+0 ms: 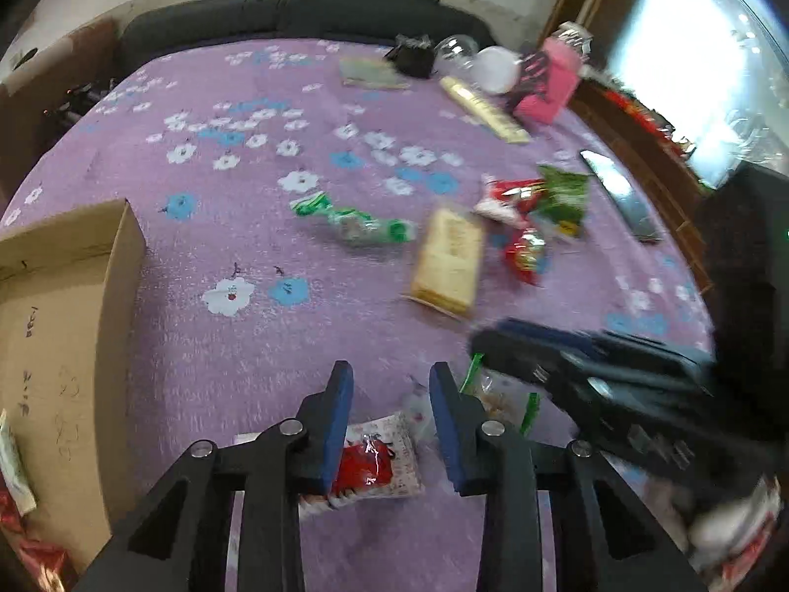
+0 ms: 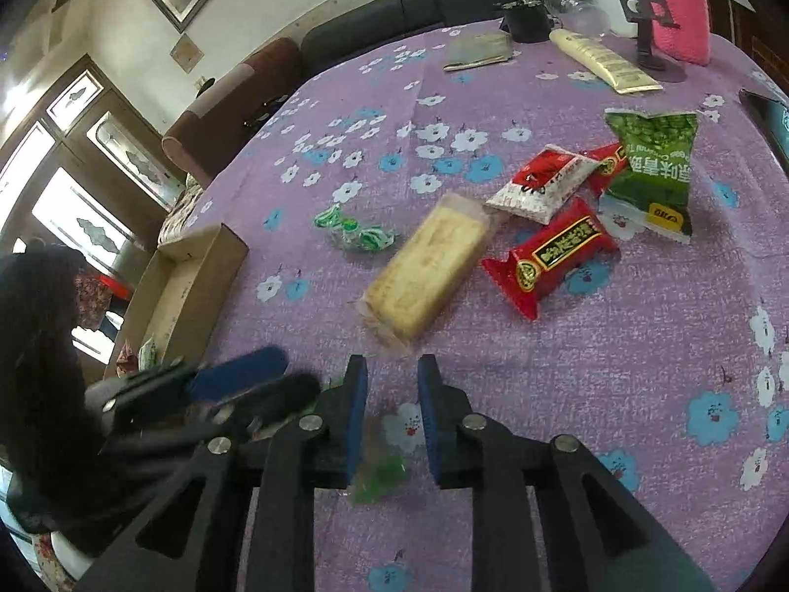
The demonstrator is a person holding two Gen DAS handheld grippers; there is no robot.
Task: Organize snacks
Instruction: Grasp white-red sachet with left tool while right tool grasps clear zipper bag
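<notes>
A purple flowered cloth (image 2: 493, 98) is spread over the table. At its left edge a cardboard box (image 1: 64, 306) is placed, open on top. In the middle of the cloth the snacks are scattered: a wrapped biscuit pack (image 2: 429, 266), a green candy (image 2: 355, 232) to the left of it, a red packet (image 2: 552, 256) to its right, and farther right a green pea bag (image 2: 651, 167) beside a red-and-white packet (image 2: 542, 182).

The left gripper (image 1: 392, 424) is pointed down at the near part of the cloth. Its jaws are only narrowly apart, and a white-and-red packet (image 1: 379, 463) is seen between and under them; whether the pads press on it cannot be told. The right gripper (image 2: 392, 419) is seen close on the right, also pointed down. Its jaws are almost closed, with a small gap left. A blurred green packet (image 2: 379, 478) lies under them, and a grip on it cannot be confirmed.
</notes>
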